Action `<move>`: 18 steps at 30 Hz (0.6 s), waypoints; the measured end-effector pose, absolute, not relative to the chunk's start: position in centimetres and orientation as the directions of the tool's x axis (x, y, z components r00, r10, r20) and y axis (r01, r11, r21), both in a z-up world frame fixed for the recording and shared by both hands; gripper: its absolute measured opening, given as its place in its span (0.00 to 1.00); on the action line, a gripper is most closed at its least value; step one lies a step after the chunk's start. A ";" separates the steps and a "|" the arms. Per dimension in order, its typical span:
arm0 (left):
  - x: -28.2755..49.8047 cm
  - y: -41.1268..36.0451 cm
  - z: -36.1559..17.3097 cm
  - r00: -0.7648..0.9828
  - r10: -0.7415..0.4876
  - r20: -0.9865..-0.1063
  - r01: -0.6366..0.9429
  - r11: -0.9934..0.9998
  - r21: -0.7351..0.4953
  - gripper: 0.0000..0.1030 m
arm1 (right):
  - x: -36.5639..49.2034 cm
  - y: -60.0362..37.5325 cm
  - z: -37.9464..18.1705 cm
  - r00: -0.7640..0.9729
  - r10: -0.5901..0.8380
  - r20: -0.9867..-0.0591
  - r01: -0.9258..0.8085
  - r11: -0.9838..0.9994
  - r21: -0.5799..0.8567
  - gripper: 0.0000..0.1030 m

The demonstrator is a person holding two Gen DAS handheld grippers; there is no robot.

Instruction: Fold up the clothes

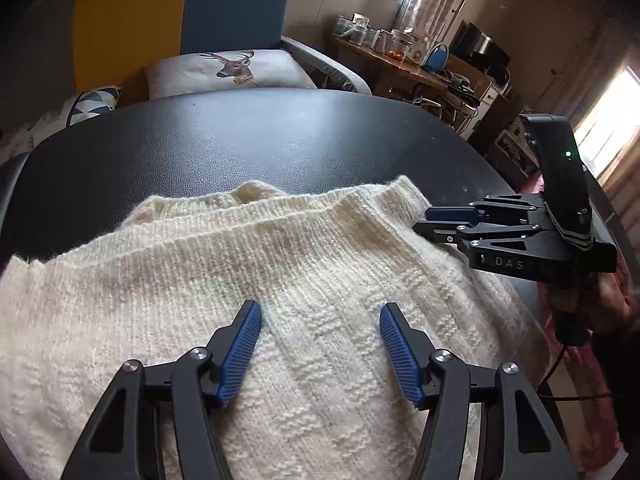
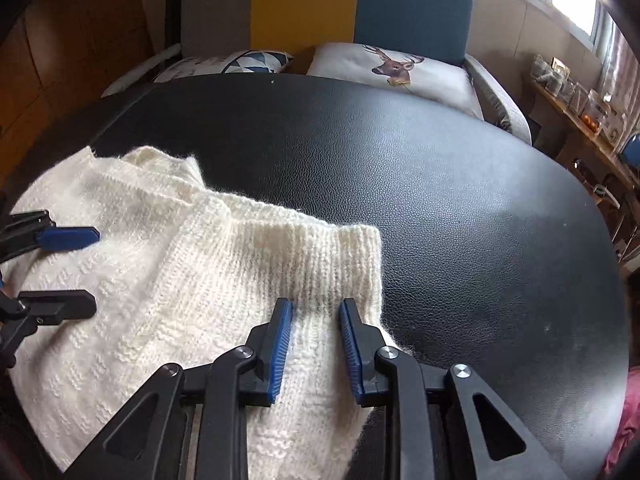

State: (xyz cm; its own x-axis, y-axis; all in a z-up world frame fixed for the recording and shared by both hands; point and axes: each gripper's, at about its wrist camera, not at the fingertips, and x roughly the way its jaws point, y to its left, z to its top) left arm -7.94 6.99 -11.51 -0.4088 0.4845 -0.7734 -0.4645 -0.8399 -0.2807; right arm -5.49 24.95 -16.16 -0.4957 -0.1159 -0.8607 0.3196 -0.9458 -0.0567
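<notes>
A cream knitted sweater [image 1: 248, 280] lies spread on a black leather-textured table [image 1: 240, 140], its ribbed edge toward the far side. My left gripper [image 1: 320, 312] hovers over the middle of the knit with its blue pads wide apart and nothing gripped. It also shows at the left of the right wrist view as the left gripper [image 2: 80, 270], open. My right gripper [image 2: 316, 308] sits at the sweater's [image 2: 160, 280] right ribbed corner, with a ridge of knit filling the narrow gap between its pads. From the left wrist, the right gripper [image 1: 424, 222] is at the sweater's right edge, jaws nearly together.
Behind the table [image 2: 440, 200] stands a sofa with a deer cushion [image 1: 236, 68] and a triangle-patterned cushion [image 2: 248, 62]. A wooden side table with jars [image 1: 392, 52] is at the back right. Bare black tabletop stretches beyond and right of the sweater. A hand [image 1: 592, 304] holds the right gripper.
</notes>
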 end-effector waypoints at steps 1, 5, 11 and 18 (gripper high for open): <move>-7.8 7.1 -11.6 -0.413 0.485 -0.771 -0.469 -0.839 -0.276 0.64 | -5.3 24.7 -15.9 -0.496 -0.094 -0.863 0.326 -0.942 -0.085 0.07; -7.4 6.9 -11.6 -0.419 0.498 -0.759 -0.474 -0.833 -0.285 0.65 | -5.3 27.1 -16.1 -0.509 -0.002 -0.861 0.214 -0.969 -0.124 0.00; -6.8 6.5 -12.0 -0.434 0.509 -0.743 -0.470 -0.832 -0.295 0.65 | -4.2 30.7 -15.0 -0.566 -0.126 -0.814 0.117 -0.990 0.072 0.06; -6.9 7.1 -10.5 -0.429 0.503 -0.750 -0.462 -0.836 -0.297 0.67 | 1.8 37.0 -14.7 -0.447 -0.591 -0.671 0.108 -0.781 0.616 0.24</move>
